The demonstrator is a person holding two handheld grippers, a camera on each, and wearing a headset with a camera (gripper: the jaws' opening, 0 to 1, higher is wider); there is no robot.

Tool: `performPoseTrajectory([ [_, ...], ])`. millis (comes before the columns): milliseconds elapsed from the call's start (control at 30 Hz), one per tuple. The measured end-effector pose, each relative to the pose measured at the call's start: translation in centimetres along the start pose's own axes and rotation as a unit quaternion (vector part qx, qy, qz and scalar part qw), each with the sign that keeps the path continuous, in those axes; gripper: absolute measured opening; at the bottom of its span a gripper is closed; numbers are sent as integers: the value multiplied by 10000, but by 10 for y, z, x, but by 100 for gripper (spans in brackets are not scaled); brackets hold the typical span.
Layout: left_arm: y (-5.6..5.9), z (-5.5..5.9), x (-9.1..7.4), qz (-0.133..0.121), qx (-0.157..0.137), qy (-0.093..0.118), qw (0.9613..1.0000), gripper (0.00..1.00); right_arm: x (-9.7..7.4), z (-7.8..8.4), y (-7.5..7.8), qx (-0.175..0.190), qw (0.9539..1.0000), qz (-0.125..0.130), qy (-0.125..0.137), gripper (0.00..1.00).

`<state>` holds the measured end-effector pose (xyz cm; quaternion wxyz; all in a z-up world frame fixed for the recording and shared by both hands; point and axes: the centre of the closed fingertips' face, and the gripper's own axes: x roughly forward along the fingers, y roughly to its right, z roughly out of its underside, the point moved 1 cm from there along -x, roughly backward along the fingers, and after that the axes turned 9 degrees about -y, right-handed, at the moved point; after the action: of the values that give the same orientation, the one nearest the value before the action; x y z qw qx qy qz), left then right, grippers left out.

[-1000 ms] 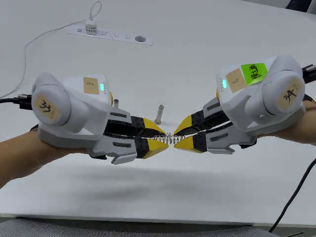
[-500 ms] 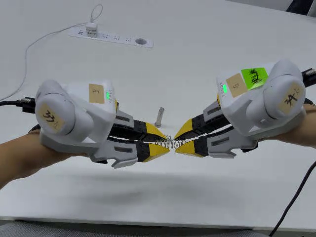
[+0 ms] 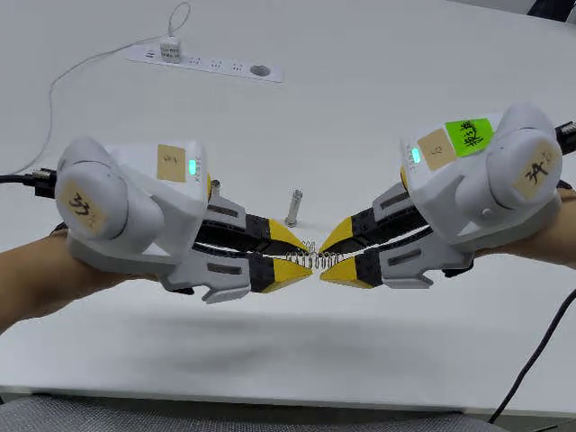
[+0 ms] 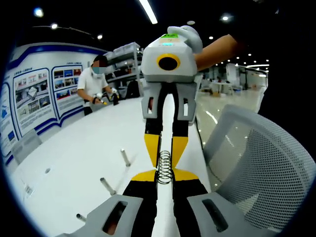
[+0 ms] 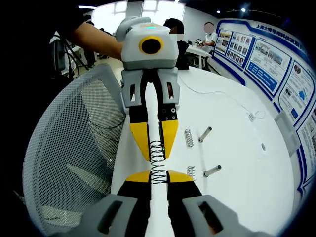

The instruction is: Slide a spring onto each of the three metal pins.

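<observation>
One spring (image 3: 315,262) hangs level in the air above the white table (image 3: 378,117), held at both ends. We see the left gripper (image 3: 301,255) with its yellow tips pinched shut on the spring's left end. The right gripper (image 3: 326,257) is clamped the same way on the right end, and the two meet nearly tip to tip. Just beyond the spring a metal pin (image 3: 292,208) stands upright on the table. A second pin (image 3: 214,187) peeks out behind the left gripper's body. In the right gripper view a loose spring (image 5: 188,138) lies beside one pin and another loose spring (image 5: 191,171) beside the next. Far left sits a power strip (image 3: 202,65) with its cable (image 3: 90,61).
</observation>
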<state>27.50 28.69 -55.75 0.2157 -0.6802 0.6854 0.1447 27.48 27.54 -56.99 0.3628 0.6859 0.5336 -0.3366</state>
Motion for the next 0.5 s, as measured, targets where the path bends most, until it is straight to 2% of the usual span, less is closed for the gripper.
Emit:
performPoseTrajectory([
  [133, 0, 0, 0, 11, -6, 11, 10000, 9, 0, 5, 1, 69, 10000, 17, -61, 12],
  [333, -2, 1, 0, 9, -22, 12, 10000, 9, -2, 4, 3, 304, 9994, -9, 158, 12],
  [500, -2, 1, 0, 29, -61, 31, 10000, 9, -3, 3, 2, 359, 9992, -69, 178, 11],
])
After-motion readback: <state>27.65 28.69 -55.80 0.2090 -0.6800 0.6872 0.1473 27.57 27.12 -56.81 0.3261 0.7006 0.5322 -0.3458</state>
